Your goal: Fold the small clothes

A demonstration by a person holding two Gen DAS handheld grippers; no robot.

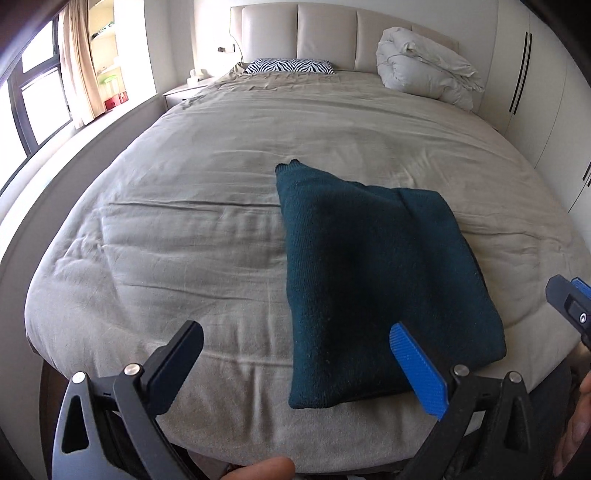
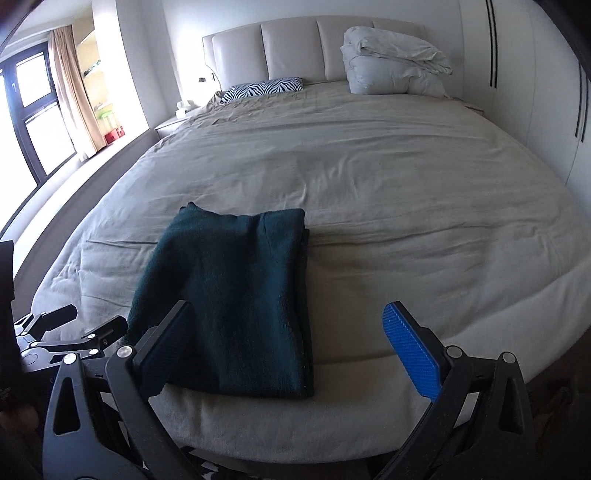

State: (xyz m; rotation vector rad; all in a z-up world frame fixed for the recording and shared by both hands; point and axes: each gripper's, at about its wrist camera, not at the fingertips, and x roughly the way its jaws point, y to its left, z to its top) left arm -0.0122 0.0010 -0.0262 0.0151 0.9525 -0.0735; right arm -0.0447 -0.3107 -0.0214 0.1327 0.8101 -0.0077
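A dark teal knitted garment [image 1: 369, 273] lies folded into a thick rectangle on the beige bed cover [image 1: 184, 229], near the foot of the bed. My left gripper [image 1: 295, 347] hovers wide open over the near edge, its blue pad [image 1: 417, 365] above the garment's near right part, holding nothing. In the right wrist view the same garment [image 2: 236, 295] sits left of centre. My right gripper [image 2: 291, 332] is open and empty, with its black finger [image 2: 166, 343] over the garment's near left corner.
A zebra-print pillow [image 1: 290, 66] and a rolled white duvet [image 1: 424, 70] lie by the padded headboard [image 1: 325, 33]. Windows with a curtain [image 1: 74, 59] stand at the left, white wardrobes [image 1: 535, 85] at the right. A hand [image 1: 576, 424] shows at the edge.
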